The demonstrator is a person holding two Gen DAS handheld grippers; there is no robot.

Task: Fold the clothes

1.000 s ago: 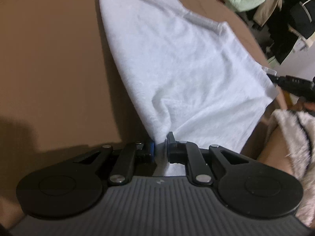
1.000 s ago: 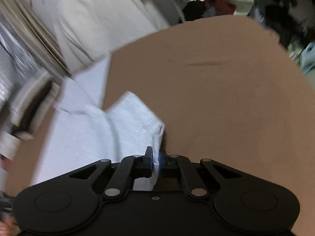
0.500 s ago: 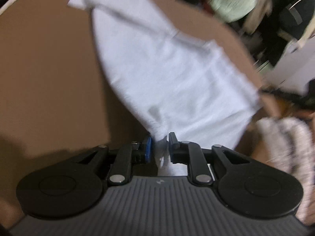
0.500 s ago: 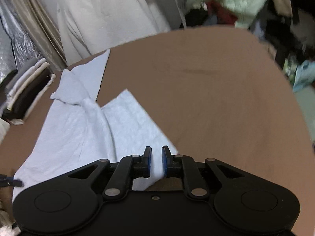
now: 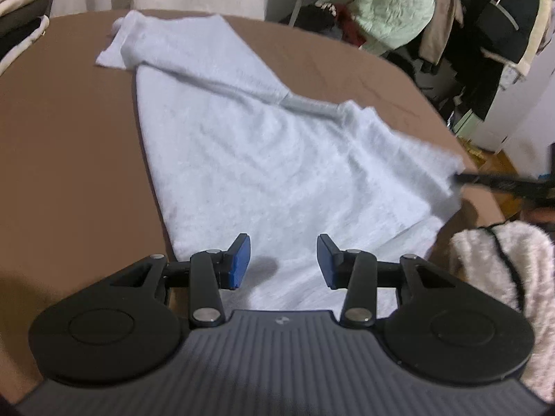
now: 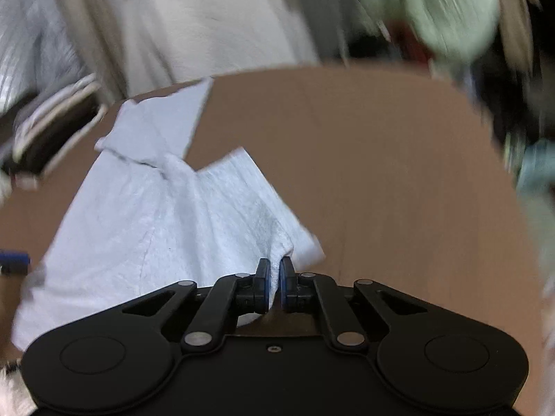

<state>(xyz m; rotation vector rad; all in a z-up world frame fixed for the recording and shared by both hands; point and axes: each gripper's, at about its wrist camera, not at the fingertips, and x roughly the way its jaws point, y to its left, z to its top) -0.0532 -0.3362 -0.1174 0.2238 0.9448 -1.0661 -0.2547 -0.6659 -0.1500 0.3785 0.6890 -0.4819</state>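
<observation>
A pale blue cloth [image 5: 263, 159] lies spread on the brown table [image 5: 69, 173], one narrow end folded over at the far left. My left gripper [image 5: 282, 260] hovers over the cloth's near edge. Its jaws are opening and the blue pads [image 5: 239, 263] touch nothing; the cloth lies below the gap. In the right wrist view the same cloth [image 6: 156, 222] runs off to the left. My right gripper [image 6: 274, 279] is shut on its right corner, a white fold pinched between the pads. The left wrist view shows that gripper [image 5: 485, 182] as a dark blur at the cloth's right corner.
A stack of folded clothes [image 5: 20, 0] sits at the table's far left edge. Behind the table hang a pale green jacket [image 5: 392, 0] and a black jacket [image 5: 496, 34]. A fluffy cream sleeve [image 5: 503, 277] is at the right. Bare brown table [image 6: 381, 173] stretches right of the cloth.
My left gripper let go of the cloth's near edge, opened and rose. My right gripper opened for a moment, then shut again on the corner. The cloth now lies flatter.
</observation>
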